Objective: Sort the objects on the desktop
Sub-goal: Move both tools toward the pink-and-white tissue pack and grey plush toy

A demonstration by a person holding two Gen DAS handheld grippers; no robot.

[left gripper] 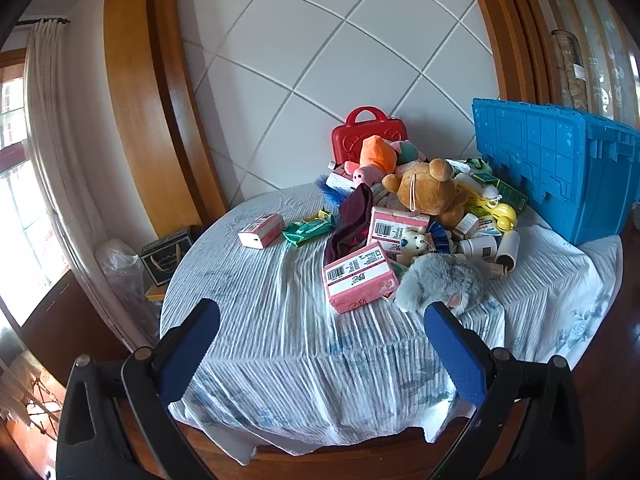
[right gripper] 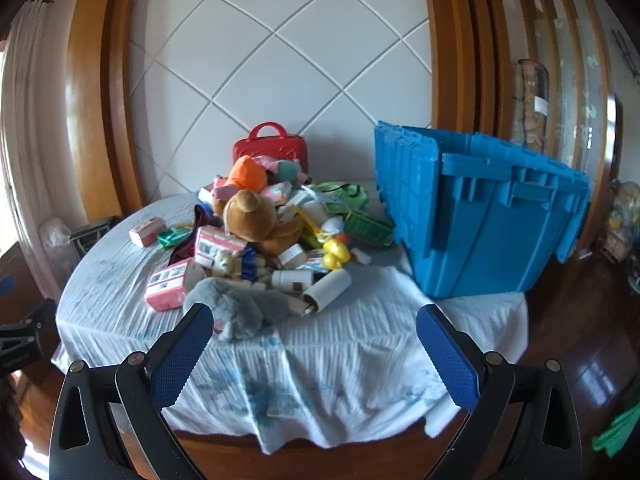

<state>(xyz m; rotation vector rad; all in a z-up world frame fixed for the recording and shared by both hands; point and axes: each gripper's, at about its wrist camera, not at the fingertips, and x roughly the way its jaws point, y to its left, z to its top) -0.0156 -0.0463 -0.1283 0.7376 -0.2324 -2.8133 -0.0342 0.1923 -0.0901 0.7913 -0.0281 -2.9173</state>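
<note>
While both the left gripper (left gripper: 322,330) and right gripper (right gripper: 314,328) hover wide open and empty, the jumbled toys and boxes (left gripper: 416,216) lie heaped on the cloth-covered table (left gripper: 272,320) beside the blue crate (right gripper: 480,216).

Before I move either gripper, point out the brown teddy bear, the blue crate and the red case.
brown teddy bear (left gripper: 428,190): left wrist view, on its head.
blue crate (right gripper: 492,236): right wrist view, on its near side wall.
red case (left gripper: 360,136): left wrist view, on its front face.

Left claw (left gripper: 322,312) jaws wide apart, empty, right claw (right gripper: 314,316) likewise, both tilted downward
</note>
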